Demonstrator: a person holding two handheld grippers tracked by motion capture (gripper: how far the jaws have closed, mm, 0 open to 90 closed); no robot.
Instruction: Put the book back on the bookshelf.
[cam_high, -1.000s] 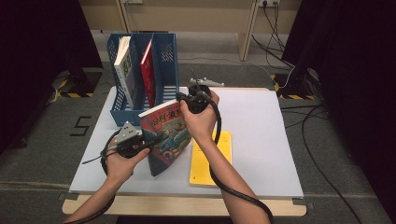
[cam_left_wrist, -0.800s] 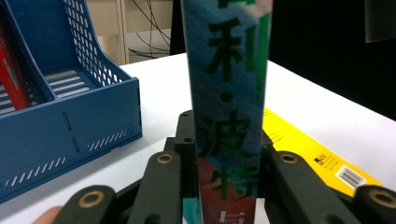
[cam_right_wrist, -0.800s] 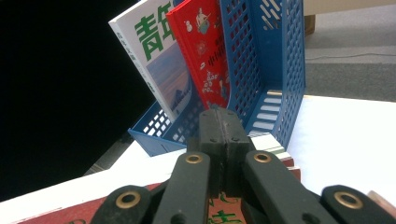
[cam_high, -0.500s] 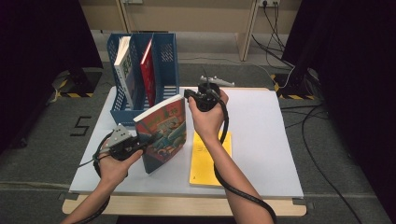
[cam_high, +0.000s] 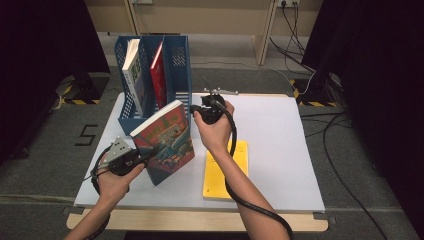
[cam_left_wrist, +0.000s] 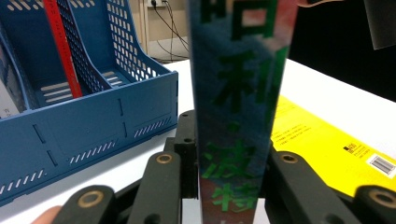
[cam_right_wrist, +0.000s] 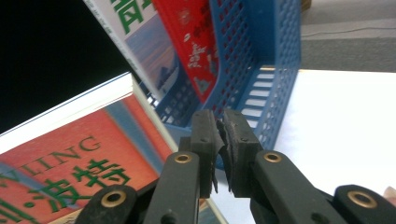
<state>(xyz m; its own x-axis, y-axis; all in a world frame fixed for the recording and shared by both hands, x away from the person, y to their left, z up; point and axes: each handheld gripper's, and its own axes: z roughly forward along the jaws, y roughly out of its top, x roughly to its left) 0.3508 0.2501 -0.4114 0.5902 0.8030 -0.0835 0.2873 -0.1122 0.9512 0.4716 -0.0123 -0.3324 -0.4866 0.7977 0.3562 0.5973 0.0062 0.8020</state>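
A colourful paperback (cam_high: 165, 142) stands upright on the white table (cam_high: 280, 150), a little tilted. My left gripper (cam_high: 145, 159) is shut on its lower spine (cam_left_wrist: 236, 116); its jaws have just been closing onto it. My right gripper (cam_high: 195, 112) hovers by the book's top right corner. Its jaws (cam_right_wrist: 222, 140) have eased apart slightly but the pads still nearly meet, with nothing between them. In the right gripper view the book's cover (cam_right_wrist: 84, 158) lies to the left of the jaws.
A blue file holder (cam_high: 177, 65) stands at the table's back left, holding a white book (cam_high: 131, 65) and a red book (cam_high: 157, 70); its right slot is empty. A yellow booklet (cam_high: 225, 170) lies flat under my right forearm.
The book has swung from leaning back to standing steeper, with its cover turned more to the front. My left hand has slid left with its spine. My right hand has barely moved.
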